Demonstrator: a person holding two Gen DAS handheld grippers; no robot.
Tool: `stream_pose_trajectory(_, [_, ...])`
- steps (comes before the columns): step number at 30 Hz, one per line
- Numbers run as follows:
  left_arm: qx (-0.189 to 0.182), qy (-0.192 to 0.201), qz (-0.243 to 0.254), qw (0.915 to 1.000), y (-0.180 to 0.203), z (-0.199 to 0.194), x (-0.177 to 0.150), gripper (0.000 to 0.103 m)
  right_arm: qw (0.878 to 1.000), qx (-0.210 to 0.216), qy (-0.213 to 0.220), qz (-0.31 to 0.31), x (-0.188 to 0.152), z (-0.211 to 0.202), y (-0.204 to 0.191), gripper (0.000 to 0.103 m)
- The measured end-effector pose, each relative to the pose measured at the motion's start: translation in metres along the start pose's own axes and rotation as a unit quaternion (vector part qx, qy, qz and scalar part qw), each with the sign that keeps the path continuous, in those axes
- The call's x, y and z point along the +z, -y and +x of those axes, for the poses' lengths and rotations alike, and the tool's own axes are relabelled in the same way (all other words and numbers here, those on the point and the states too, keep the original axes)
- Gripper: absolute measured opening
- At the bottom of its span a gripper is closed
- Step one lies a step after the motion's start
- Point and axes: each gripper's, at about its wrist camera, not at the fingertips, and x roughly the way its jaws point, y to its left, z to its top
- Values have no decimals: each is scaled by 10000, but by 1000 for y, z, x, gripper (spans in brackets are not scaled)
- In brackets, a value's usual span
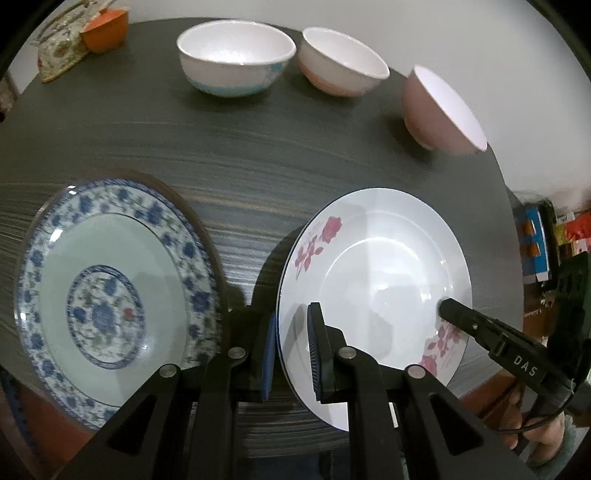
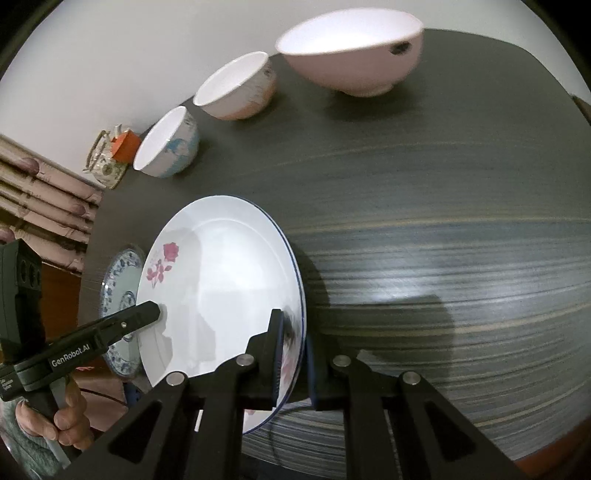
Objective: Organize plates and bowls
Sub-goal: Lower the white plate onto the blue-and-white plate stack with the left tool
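Note:
A white plate with pink roses [image 1: 376, 280] is held a little above the dark table [image 1: 258, 155]. My left gripper [image 1: 291, 354] is shut on its left rim. My right gripper [image 2: 293, 358] is shut on its right rim; its finger also shows in the left wrist view [image 1: 454, 312]. The rose plate also shows in the right wrist view [image 2: 221, 280]. A blue-patterned plate [image 1: 110, 295] lies to the left at the table's near edge. Three bowls stand at the back: a white and blue bowl [image 1: 236, 55], a white and pink bowl [image 1: 340, 61] and a pink bowl [image 1: 439, 110].
An orange cup [image 1: 105, 29] and a floral box [image 1: 61, 51] sit at the table's far left corner. The table's right edge [image 1: 513, 221] is close to the rose plate. Curtains [image 2: 44, 206] hang beyond the left side.

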Motion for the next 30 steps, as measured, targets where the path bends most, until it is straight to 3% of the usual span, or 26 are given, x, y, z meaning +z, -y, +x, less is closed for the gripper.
stream_pose_trajectory(8, [99, 345, -253, 9990, -36, -40, 10, 13, 9990, 222, 46, -372, 13, 4, -53, 11])
stream_pose_trajectory(18, [402, 665, -805, 9937, -111, -84, 2, 13, 9951, 443, -178, -870, 11, 38, -134, 11])
stream_pose_trajectory(23, [508, 670, -1092, 9905, -148, -90, -8, 13, 9931, 451, -347, -1025, 5, 60, -164, 11])
stream_pose_trajectory(30, [546, 569, -1344, 9878, -181, -85, -19, 13, 9922, 391, -521, -1059, -2, 80, -175, 11])
